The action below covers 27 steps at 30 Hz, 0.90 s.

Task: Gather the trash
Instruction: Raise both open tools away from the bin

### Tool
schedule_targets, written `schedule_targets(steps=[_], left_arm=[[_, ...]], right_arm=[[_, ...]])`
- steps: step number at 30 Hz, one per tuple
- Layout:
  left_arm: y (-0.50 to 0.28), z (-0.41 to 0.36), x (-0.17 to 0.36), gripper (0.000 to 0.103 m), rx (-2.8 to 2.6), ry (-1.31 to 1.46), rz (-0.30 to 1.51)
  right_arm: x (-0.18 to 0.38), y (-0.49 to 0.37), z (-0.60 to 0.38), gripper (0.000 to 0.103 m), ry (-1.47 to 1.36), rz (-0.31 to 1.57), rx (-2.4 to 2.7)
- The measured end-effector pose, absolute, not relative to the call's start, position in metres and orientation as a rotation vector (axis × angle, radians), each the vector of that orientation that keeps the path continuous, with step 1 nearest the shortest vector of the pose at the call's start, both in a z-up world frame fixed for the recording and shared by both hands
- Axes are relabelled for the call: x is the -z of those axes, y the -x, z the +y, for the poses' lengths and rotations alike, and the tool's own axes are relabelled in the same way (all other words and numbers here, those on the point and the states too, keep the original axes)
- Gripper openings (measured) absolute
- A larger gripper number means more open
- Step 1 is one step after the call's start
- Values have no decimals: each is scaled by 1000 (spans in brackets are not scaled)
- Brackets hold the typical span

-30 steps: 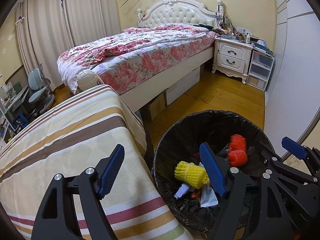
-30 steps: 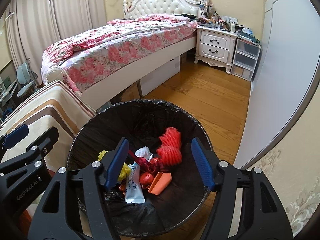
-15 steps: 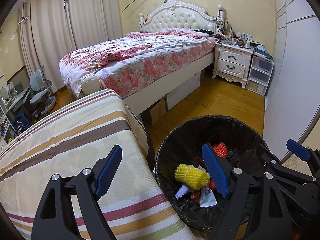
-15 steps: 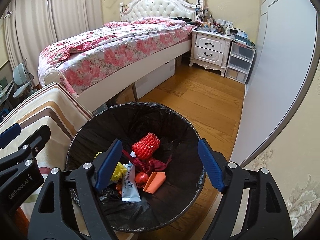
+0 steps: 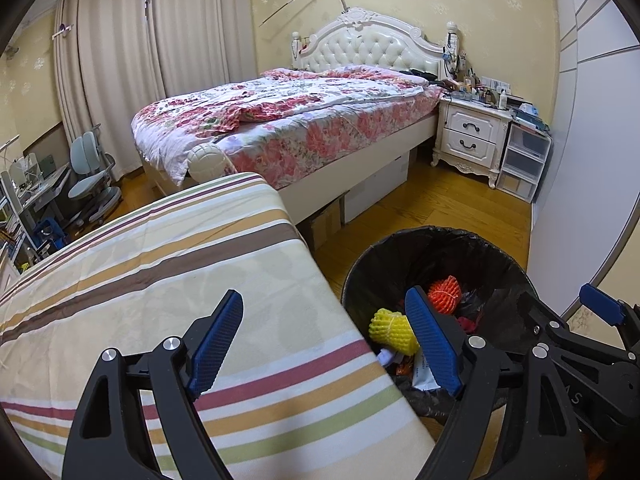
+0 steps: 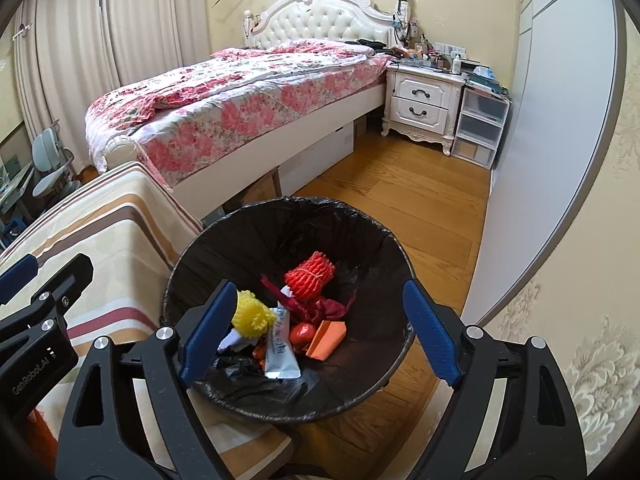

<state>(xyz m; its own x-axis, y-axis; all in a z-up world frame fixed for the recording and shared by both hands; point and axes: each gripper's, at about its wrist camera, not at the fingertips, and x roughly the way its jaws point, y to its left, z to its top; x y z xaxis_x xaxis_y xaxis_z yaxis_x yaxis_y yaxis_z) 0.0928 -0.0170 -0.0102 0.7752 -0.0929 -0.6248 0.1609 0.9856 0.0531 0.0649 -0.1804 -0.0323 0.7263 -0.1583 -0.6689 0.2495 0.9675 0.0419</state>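
Observation:
A black-lined trash bin [image 6: 276, 205] stands on the wood floor beside the striped-cloth table [image 6: 100, 220]. Inside lie a red foam net [image 6: 310, 276], a yellow foam net [image 6: 252, 314], a white packet [image 6: 282, 356] and an orange scrap [image 6: 326, 340]. My right gripper [image 6: 320, 288] hangs over the bin, jaws opening, with nothing between the pads. My left gripper [image 5: 323, 300] is open and empty above the table's edge [image 5: 160, 280], with the bin [image 5: 420, 234] to its right. The left wrist view also shows the red net [image 5: 443, 294] and the yellow net [image 5: 392, 326].
A bed with a floral quilt [image 5: 288, 120] fills the back of the room, boxes beneath it. A white nightstand [image 5: 472, 136] and plastic drawers [image 5: 522, 160] stand at the right wall. Office chairs [image 5: 90, 184] sit far left. A white wardrobe panel [image 6: 540, 140] borders the bin's right.
The red foam net went from between the right gripper's pads down into the bin. The right jaws spread wider. Both grippers drew back and up from the bin.

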Motion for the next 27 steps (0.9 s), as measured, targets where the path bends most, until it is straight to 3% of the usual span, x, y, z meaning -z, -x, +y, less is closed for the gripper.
schedule_targets(steps=[27], left_arm=[[-27,36,-10,83,102,-36,617]], right_arm=[[-11,1,-123,85,-40,619,154]])
